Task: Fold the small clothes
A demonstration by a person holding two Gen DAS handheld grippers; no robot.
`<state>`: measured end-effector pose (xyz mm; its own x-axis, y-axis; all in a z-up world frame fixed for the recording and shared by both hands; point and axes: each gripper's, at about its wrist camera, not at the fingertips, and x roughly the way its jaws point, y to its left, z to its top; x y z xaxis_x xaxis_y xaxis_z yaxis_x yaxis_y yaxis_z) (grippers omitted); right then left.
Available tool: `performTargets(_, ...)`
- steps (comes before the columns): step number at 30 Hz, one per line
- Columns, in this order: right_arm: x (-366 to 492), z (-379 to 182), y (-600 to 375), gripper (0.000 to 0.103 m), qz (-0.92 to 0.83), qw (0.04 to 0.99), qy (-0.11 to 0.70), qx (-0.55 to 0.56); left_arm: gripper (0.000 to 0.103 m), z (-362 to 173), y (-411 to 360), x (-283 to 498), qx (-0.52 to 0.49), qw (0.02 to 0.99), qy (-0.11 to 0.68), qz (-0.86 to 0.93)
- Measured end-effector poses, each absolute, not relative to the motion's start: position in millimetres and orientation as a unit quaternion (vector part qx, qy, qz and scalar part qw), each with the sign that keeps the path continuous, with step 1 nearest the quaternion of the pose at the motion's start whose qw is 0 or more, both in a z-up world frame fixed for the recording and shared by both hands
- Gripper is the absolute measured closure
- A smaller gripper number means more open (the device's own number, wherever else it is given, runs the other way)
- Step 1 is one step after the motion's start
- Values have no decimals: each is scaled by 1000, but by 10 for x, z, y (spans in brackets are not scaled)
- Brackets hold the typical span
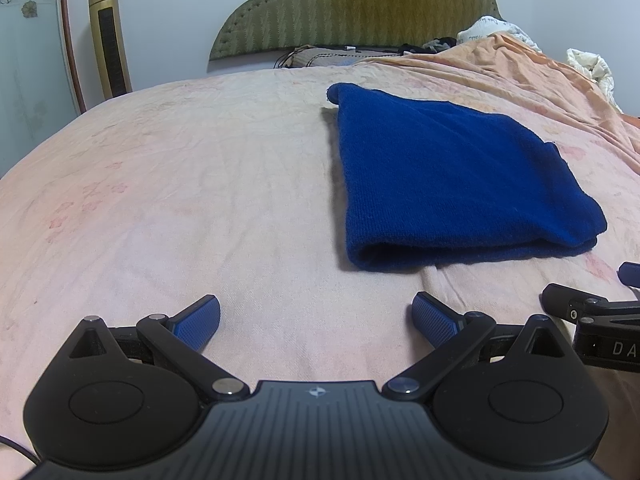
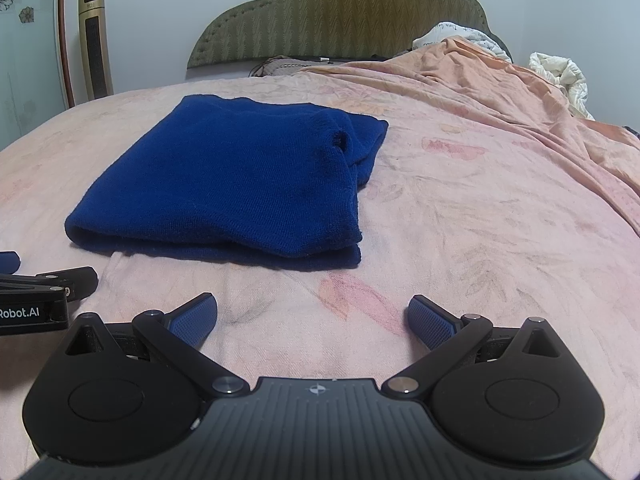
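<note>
Folded blue garment (image 1: pixel 452 176) lies ahead of both spread tools, seemingly untouched

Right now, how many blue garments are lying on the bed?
1. The folded blue garment lies on the pink bedsheet, ahead of both open grippers, the left gripper and the right gripper. Others may be hidden under the orange blanket.

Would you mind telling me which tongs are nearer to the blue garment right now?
Right, but only slightly. The right tongs sit open just short of the garment's near folded edge, almost in line with it. The left tongs are open too, offset to its left.
</note>
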<state>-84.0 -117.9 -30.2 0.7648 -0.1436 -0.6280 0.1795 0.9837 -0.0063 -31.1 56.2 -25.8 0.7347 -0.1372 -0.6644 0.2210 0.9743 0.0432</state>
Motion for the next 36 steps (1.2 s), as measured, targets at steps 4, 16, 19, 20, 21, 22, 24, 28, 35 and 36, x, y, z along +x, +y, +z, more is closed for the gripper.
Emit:
performTargets(4,-841,-282,-1194,0,-86,939,331,31,0,-217,555,-315,66,926,360,-97)
performTargets(16,-1028,31,-1171,1,-74,947,310,38,0,-7,586,-357,67,930,352,-86)
performTargets(19,-1062,58,-1120,1,-65,946,315,36,0,10,567,-378,72,930,350,-84)
performTargets(20,-1069,60,-1100,1,-63,946,317,34,0,11,561,-386,74,930,349,-84)
performTargets(21,-1075,58,-1079,1,-61,945,319,32,0,10,555,-392,77,930,349,-85)
performTargets(22,-1080,53,-1064,1,-60,945,321,29,0,8,546,-397,80,930,349,-84)
performTargets(24,-1087,41,-1036,1,-61,943,326,23,0,4,534,-396,81,929,351,-84)
performTargets(28,-1107,32,-1056,1,-63,943,327,21,0,0,549,-379,70,925,363,-89)
performTargets(35,-1123,16,-1140,1,-68,942,327,37,0,-10,529,-371,75,924,366,-80)
performTargets(36,-1119,16,-1147,1,-68,942,327,38,0,-8,523,-372,77,924,366,-80)
